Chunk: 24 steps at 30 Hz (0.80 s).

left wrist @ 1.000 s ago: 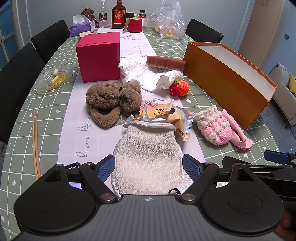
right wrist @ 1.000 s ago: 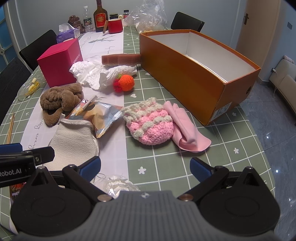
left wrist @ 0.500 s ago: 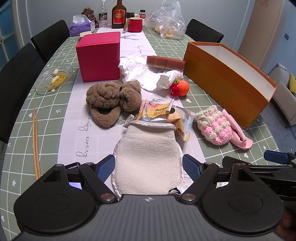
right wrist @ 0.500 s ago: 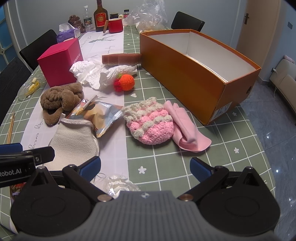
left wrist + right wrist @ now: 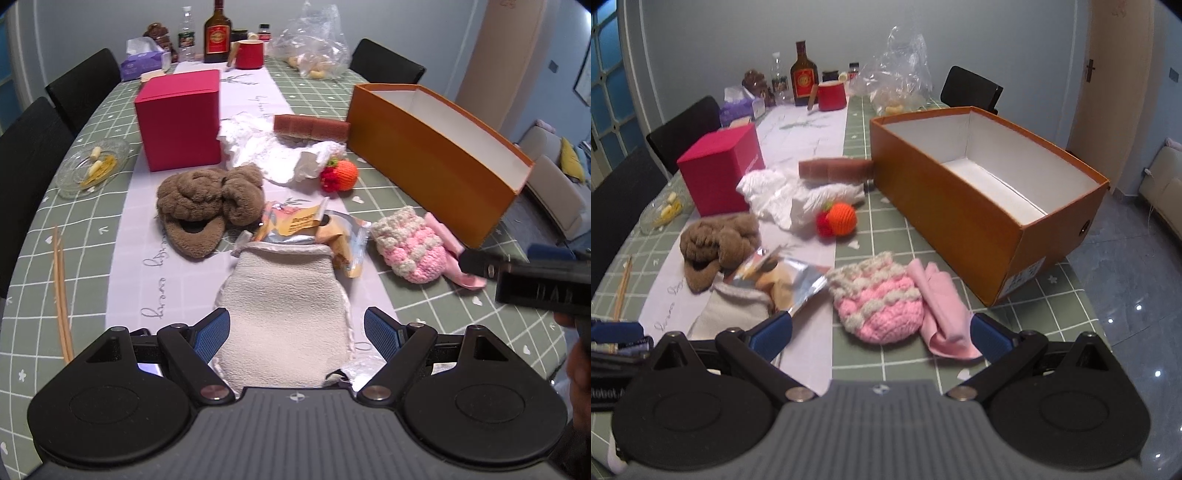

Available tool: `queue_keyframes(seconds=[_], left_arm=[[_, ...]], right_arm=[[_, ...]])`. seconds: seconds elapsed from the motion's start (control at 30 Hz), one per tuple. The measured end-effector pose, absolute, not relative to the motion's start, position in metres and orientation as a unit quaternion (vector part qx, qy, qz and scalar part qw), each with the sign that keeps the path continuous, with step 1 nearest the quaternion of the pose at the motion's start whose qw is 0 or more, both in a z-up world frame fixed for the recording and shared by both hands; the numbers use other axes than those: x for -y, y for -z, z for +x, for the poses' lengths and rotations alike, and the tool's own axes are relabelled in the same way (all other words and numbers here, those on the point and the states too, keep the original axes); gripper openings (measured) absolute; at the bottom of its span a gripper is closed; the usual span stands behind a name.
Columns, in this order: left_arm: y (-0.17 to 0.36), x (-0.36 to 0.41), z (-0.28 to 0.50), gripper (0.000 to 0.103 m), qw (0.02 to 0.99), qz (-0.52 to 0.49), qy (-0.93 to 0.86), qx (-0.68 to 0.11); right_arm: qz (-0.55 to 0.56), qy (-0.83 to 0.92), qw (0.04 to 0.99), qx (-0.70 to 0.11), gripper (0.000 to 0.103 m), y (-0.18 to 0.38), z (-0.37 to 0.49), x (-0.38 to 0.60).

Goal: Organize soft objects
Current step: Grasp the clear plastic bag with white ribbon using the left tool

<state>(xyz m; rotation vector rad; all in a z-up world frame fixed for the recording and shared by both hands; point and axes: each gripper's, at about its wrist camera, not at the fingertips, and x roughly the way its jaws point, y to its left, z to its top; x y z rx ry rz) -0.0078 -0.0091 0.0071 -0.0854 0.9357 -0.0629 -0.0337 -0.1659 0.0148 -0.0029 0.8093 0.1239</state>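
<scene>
A pale grey-blue wall (image 5: 720, 44) is seen behind the bench (image 5: 424, 306). Black chairs (image 5: 971, 88) are set along its far and left edges. A glossy tiled floor (image 5: 1126, 266), a wooden door (image 5: 1108, 74) and a sofa (image 5: 1163, 184) are shown at right.

A big table (image 5: 92, 122) wears a green cloth with white squares, and a pale strip (image 5: 173, 273) runs down its middle. On it sit a red box (image 5: 179, 120), an open orange box (image 5: 979, 206), a glass dish (image 5: 92, 168) and thin sticks (image 5: 61, 291). Soft things lie there too: a fuzzy brown slipper (image 5: 207, 206), a cream mitt (image 5: 284, 306), a pink and white knit pouch (image 5: 879, 302) touching a pink cloth (image 5: 942, 310), and an orange knit ball (image 5: 842, 219). A shiny snack bag (image 5: 332, 236) lies between the mitt and pouch. Bottles (image 5: 217, 35) and a red mug (image 5: 249, 54) stand at the far end.
</scene>
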Motion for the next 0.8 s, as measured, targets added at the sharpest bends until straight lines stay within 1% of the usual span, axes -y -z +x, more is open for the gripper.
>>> queue_keyframes(seconds=[0.1,0.2,0.3,0.4,0.43,0.5,0.67,0.8], left_arm=[[-0.007,0.015,-0.009,0.097,0.892,-0.031,0.059,-0.448],[-0.002,0.030,-0.009,0.097,0.888,0.015,0.106,-0.447],[0.009,0.042,-0.008,0.097,0.886,0.065,0.137,-0.437],[0.019,0.046,-0.005,0.096,0.877,0.078,0.159,-0.446],[0.022,0.047,-0.004,0.095,0.873,0.075,0.169,-0.451],[0.024,0.050,-0.006,0.090,0.870,0.070,0.188,-0.451],[0.029,0.068,-0.014,0.087,0.862,0.117,0.229,-0.437],[0.041,0.081,-0.017,0.086,0.849,0.143,0.248,-0.444]], right_arm=[[0.033,-0.090,0.918,-0.385,0.100,-0.020,-0.027,0.182],[0.041,-0.116,0.923,-0.363,0.100,-0.024,-0.022,0.193],[0.002,-0.133,0.929,-0.346,0.100,-0.025,-0.015,0.196],[-0.045,-0.148,0.929,-0.335,0.100,-0.017,-0.006,0.199],[-0.058,-0.160,0.925,-0.339,0.100,-0.013,-0.003,0.200],[-0.081,-0.179,0.914,-0.355,0.100,-0.003,0.002,0.199],[-0.124,-0.225,0.889,-0.380,0.100,0.012,0.005,0.197],[-0.106,-0.241,0.881,-0.393,0.100,0.016,0.008,0.201]])
